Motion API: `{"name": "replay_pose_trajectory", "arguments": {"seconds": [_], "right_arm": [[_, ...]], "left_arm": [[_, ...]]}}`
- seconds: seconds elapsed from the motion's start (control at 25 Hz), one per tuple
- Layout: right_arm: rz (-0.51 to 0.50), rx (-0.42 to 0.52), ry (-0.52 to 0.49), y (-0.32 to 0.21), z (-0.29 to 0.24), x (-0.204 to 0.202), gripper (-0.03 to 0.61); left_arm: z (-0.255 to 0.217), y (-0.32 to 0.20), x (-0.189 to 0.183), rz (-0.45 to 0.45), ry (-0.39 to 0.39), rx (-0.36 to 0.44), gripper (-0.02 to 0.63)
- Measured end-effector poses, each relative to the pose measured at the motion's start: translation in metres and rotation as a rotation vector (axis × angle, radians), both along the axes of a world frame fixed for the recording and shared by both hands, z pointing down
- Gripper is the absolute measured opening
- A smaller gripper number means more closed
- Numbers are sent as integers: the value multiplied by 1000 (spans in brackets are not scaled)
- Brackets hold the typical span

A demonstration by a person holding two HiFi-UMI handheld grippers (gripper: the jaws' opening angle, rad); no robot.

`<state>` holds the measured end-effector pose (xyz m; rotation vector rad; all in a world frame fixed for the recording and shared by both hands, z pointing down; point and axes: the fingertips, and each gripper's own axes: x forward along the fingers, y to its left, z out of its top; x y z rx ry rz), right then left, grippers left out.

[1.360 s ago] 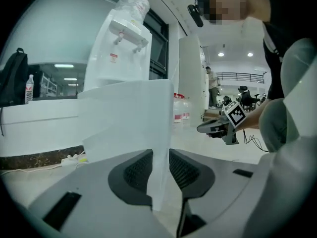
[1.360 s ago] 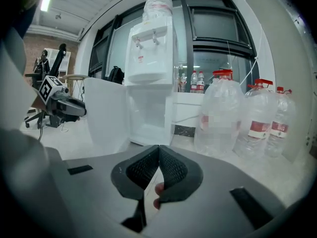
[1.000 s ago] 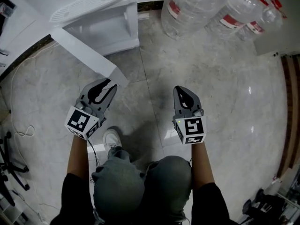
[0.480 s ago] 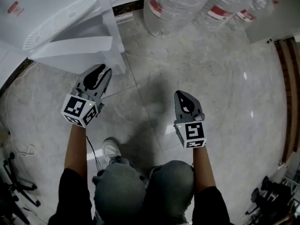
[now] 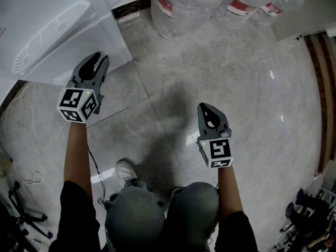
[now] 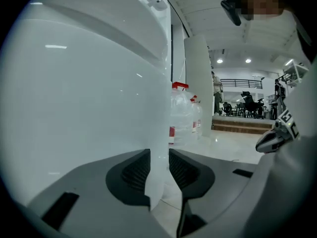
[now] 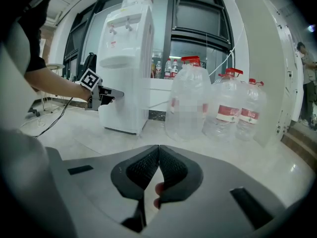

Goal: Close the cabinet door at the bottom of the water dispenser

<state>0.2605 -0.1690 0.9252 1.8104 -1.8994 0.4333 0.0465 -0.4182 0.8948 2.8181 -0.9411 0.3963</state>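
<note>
The white water dispenser (image 5: 50, 33) stands at the upper left of the head view. Its bottom cabinet door (image 6: 89, 98) lies swung in against the body and fills the left gripper view. My left gripper (image 5: 97, 59) holds the door's free edge (image 6: 159, 160) between its pads; the jaws are opening slightly while still on that edge. From the right gripper view the left gripper (image 7: 111, 94) sits at the dispenser's (image 7: 126, 58) lower front. My right gripper (image 5: 206, 107) hovers over the marble floor to the right, shut with nothing in it (image 7: 159, 150).
Several large water bottles (image 5: 184, 7) stand on the floor right of the dispenser, also as bottles (image 7: 190, 100) in the right gripper view. A cable (image 5: 23, 180) trails at the lower left. Black equipment (image 5: 307, 214) sits at the lower right. My shoe (image 5: 126, 169) is below.
The door has swung from wide open to flat against the dispenser, carried by my left gripper, which moved up and left. The right gripper stayed nearly still.
</note>
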Motion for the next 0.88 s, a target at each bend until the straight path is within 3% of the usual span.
{"name": "replay_pose_trajectory", "arguments": {"seconds": [0.28, 0.64, 0.88], "right_arm": [[9, 10, 11, 0, -6, 2, 14], [-19, 48, -27, -8, -23, -19, 14], [-68, 67, -63, -12, -41, -45, 14]], "left_arm": [[1, -1, -1, 0, -3, -3, 107], [-22, 40, -3, 19, -29, 37, 82], [-38, 64, -25, -45, -42, 41, 38]]}}
